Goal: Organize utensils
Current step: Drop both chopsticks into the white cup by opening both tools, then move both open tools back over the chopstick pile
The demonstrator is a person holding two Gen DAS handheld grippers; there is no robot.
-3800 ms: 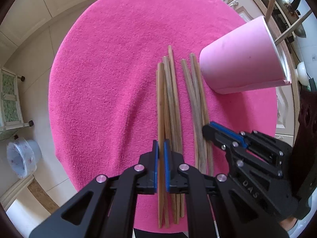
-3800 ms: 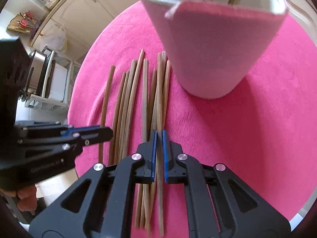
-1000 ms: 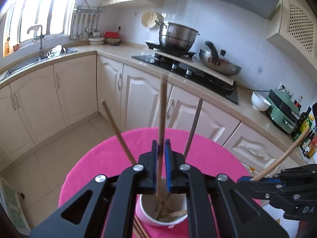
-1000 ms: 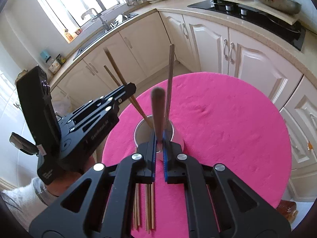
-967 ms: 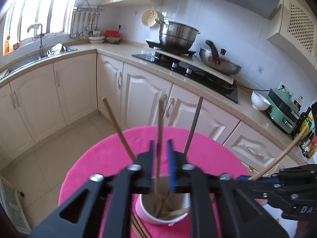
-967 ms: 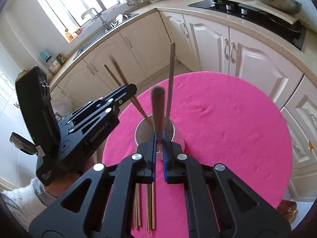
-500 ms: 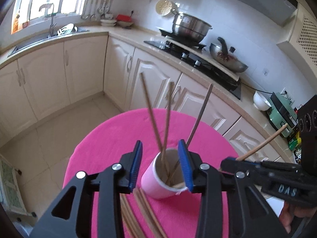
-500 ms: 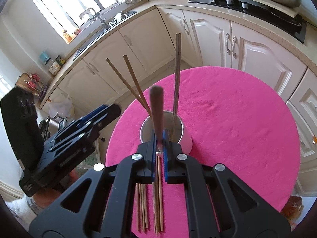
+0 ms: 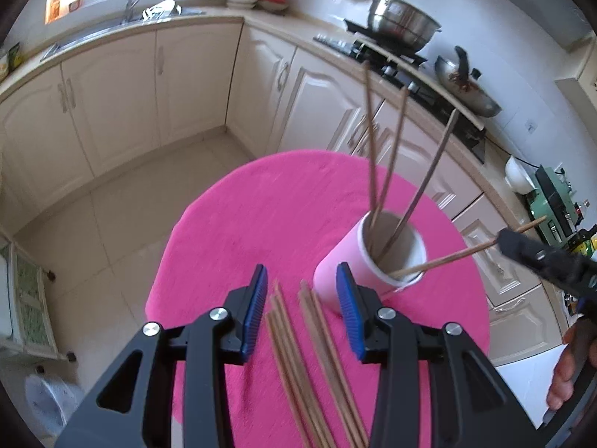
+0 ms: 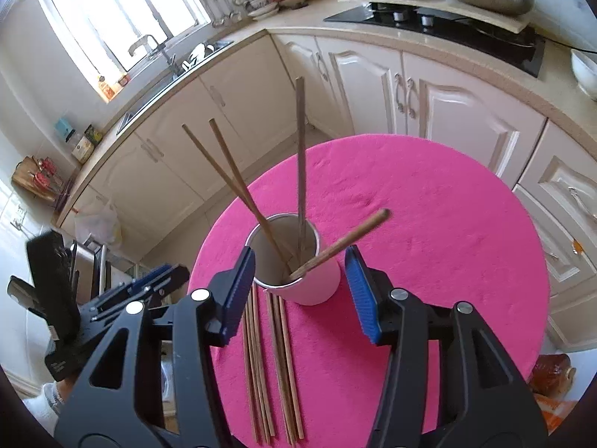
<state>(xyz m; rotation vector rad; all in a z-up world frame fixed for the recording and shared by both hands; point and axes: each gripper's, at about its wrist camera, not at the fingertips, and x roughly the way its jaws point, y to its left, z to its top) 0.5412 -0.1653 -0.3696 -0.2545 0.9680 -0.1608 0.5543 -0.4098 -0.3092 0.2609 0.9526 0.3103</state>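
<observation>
Both grippers (image 9: 301,308) (image 10: 300,293) gape empty above loose chopsticks (image 10: 274,354) (beside the cup (image 10: 317,287)).

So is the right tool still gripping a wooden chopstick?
No, the right tool stands open and empty, and the wooden chopstick near it leans loose in the pink cup.

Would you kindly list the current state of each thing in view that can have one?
left gripper: open, empty.
right gripper: open, empty.
pink cup: upright on the pink cloth, holding four chopsticks.
chopsticks in the cup: standing, leaning on the rim.
loose chopsticks: lying flat on the cloth beside the cup.
</observation>
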